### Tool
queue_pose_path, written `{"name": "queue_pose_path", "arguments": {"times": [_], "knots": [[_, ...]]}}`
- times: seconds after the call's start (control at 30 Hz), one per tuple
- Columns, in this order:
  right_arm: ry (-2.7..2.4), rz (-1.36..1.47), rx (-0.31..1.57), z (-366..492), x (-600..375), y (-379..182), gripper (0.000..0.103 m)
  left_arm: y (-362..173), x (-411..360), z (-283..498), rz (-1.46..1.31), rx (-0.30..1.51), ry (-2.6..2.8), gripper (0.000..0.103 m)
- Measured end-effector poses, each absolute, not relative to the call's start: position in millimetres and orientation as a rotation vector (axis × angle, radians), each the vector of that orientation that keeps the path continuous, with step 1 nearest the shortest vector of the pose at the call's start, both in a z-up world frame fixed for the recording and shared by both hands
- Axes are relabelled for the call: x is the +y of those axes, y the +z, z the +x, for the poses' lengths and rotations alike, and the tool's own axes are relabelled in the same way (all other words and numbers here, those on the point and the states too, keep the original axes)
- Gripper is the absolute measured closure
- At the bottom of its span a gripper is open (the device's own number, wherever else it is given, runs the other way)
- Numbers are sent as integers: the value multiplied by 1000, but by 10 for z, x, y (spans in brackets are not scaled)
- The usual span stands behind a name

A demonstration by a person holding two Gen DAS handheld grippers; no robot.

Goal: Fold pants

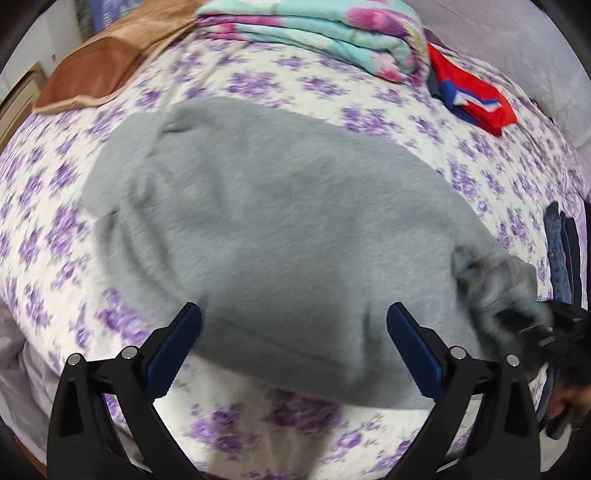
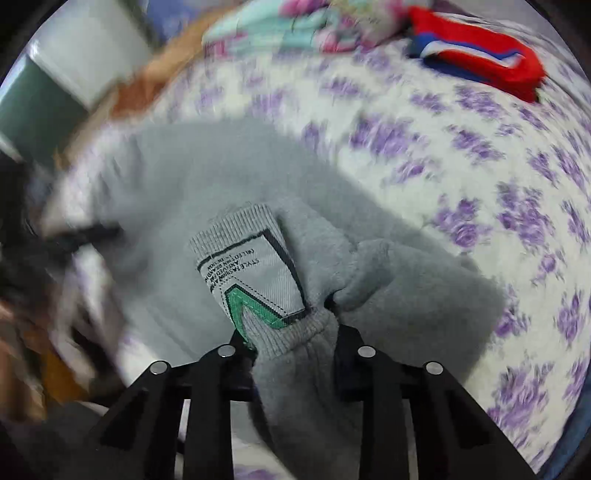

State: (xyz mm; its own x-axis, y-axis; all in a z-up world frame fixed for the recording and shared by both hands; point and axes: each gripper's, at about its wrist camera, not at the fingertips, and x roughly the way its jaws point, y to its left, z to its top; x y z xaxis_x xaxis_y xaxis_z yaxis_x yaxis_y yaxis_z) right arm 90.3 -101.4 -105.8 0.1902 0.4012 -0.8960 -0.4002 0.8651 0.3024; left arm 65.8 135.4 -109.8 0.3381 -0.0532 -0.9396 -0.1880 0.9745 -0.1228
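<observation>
Grey fleece pants point(image 1: 280, 229) lie spread across a bed with a purple-flowered cover point(image 1: 325, 85). My left gripper point(image 1: 293, 325) hovers over their near edge, jaws wide open and empty, blue pads point(image 1: 413, 347) showing. In the right wrist view my right gripper point(image 2: 293, 339) is shut on the ribbed waistband of the pants point(image 2: 406, 288), bunching the cloth between its fingers. A sewn label with a green mark point(image 2: 255, 273) sits just beyond the grip. The right gripper also shows at the right edge of the left wrist view point(image 1: 554, 325), holding that bunched end.
A folded teal and pink floral blanket point(image 1: 325, 33) lies at the far side of the bed. A red and blue garment point(image 1: 472, 99) is beside it. A brown blanket point(image 1: 92, 74) is at the far left. Dark jeans point(image 1: 561, 251) lie at the right edge.
</observation>
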Motion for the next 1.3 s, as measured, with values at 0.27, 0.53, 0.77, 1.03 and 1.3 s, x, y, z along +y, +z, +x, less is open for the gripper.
{"name": "queue_pose_path", "arguments": {"times": [0.27,0.53,0.77,1.03,1.3], "knots": [[690,-187,1337,977,-256,-1423,18,-926,1488,693,-250,1176,126,5],[706,221,1202,1059,-1310,-733,34,-713,881,957,-101,1121,-16,5],[408,183,1241,1157,-1900,-1244,83,-904,72,1190,32,1126,-188,5],[497,153,1254,901,-1749,-1104,47,-1347,63,1278,34,1286,-159,4],[622,-61,1387,432,-1288,-1529,35,-1130,885,991,-135,1240,-11,5]]}}
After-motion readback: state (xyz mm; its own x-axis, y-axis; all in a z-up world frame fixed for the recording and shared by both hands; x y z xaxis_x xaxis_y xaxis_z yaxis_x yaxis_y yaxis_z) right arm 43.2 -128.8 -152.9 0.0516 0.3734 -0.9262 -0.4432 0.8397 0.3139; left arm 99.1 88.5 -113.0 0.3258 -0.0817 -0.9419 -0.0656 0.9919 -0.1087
